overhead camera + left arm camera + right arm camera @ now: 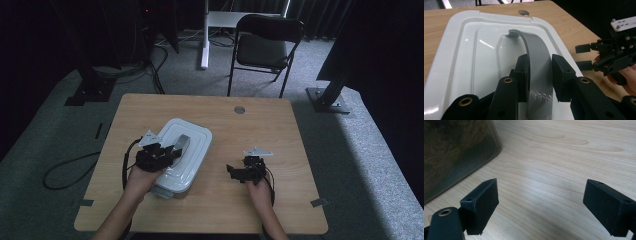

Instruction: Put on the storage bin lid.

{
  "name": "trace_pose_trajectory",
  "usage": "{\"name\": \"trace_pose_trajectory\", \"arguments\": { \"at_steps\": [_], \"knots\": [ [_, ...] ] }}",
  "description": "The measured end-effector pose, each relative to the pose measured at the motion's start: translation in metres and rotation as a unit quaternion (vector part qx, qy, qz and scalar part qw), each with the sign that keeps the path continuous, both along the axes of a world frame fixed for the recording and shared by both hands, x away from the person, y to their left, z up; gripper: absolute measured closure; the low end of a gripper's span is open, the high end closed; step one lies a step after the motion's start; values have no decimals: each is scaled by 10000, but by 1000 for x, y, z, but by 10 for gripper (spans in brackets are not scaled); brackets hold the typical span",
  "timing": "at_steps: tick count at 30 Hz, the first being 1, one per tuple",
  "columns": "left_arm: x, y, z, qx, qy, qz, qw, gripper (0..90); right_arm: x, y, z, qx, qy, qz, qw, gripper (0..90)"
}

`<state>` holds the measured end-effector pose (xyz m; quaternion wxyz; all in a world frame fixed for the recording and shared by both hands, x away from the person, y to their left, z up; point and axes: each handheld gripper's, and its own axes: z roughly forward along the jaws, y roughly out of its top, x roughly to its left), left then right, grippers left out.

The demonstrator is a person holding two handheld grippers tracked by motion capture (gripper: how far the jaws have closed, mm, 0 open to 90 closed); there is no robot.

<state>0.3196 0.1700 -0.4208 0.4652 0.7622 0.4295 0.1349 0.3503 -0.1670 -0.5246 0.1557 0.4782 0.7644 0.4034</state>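
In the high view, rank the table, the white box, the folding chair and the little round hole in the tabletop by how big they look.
Largest to smallest as they look in the high view:
1. table
2. folding chair, though it stands farther from the camera, so its look is unsure
3. white box
4. round hole

- The left gripper (172,149) is matte black, built of angular links, with a pale grey three-cornered plate (149,138) on top.
- A black cable (126,161) loops from its rear.
- In the left gripper view its arms carry brass-ringed pivot holes (508,80), and the fingers (563,74) end in thick, blocky black pads.
- The right gripper (233,171) is the same black build, with a matching grey plate (258,151) showing small holes.
- Its fingertips (482,204) are flat-faced black blocks with small screw holes.
- Both forearms are bare, with no sleeves visible.
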Motion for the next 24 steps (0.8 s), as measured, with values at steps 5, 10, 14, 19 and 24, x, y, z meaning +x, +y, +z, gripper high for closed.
{"name": "trace_pose_trajectory", "arguments": {
  "at_steps": [5,10,14,19,24],
  "knots": [
    [0,3,-6,-132,-17,15,9999,697,0,1,0,-9,15,22,10000,123],
    [-2,2,-8,-145,-87,43,9998,698,0,1,-2,-3,47,34,10000,123],
    [-1,3,-6,-166,-34,56,9998,695,1,2,-2,-2,54,39,10000,123],
    [-2,5,-2,-150,-88,110,9998,677,1,1,-1,1,46,30,10000,123],
    [-2,10,3,-237,-61,31,9997,491,1,-1,-1,16,46,12,10000,123]
  ]
}}
